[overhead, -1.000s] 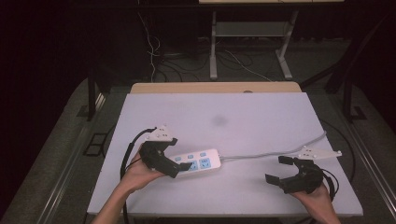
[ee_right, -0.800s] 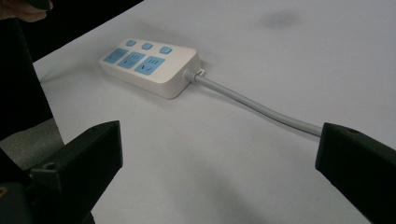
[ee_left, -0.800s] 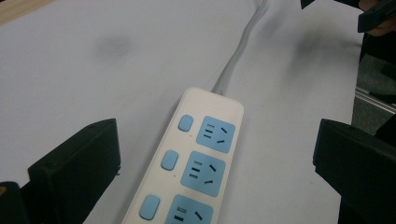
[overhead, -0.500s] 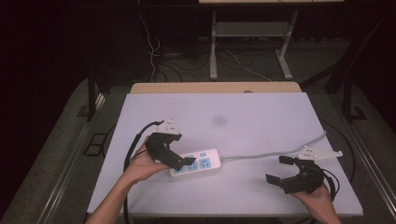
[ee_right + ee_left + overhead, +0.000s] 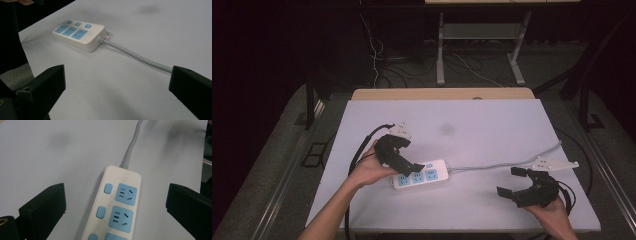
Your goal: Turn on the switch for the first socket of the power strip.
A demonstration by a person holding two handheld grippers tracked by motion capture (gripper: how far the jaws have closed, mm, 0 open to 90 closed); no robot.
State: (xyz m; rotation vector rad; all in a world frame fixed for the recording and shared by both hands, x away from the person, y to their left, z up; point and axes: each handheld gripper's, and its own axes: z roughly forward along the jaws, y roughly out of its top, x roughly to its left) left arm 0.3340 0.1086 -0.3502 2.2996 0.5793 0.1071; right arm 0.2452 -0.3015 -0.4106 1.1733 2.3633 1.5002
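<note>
Lifted and pulled back since half a second ago: left gripper (image 5: 412, 162) now above the near-left end of the power strip (image 5: 420, 174), tilted down at it, jaws wide apart, nothing between them. Left gripper view looks straight down on the strip (image 5: 117, 207): white body, blue sockets, blue switch buttons, flanked by both jaws but not touching them. Strip unmoved, flat on the white table (image 5: 492, 125), left of centre, near the front edge. Grey cord (image 5: 507, 162) runs from its right end across the table toward the right edge. Right gripper (image 5: 518, 182) same spot, front right, jaws spread, empty, well apart from the strip. Cord (image 5: 140, 56) passes between its jaws farther off in the right gripper view.
</note>
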